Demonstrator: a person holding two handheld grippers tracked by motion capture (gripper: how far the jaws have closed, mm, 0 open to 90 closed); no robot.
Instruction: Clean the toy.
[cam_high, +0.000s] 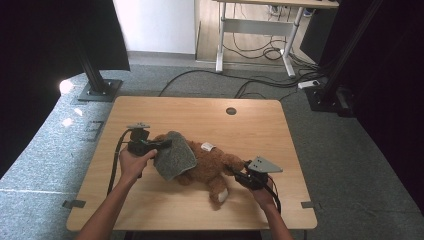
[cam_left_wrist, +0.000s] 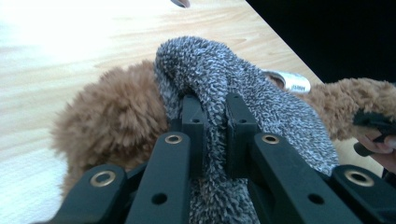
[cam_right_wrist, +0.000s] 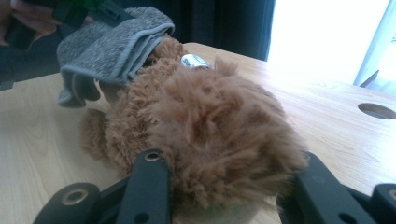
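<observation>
On the wooden worktop (cam_high: 150, 197), a grey cloth (cam_high: 174, 155) was clamped in the left claw (cam_high: 161, 144) over a teddy bear (cam_high: 210, 167) gripped by the right claw (cam_high: 235, 171), probably calling for further draping.

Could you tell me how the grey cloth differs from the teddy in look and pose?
The cloth is grey, flat and draped; the teddy is brown, bulky and lying on the table. The left gripper pinches the cloth; the right gripper clamps the teddy. Both look fuzzy.
</observation>
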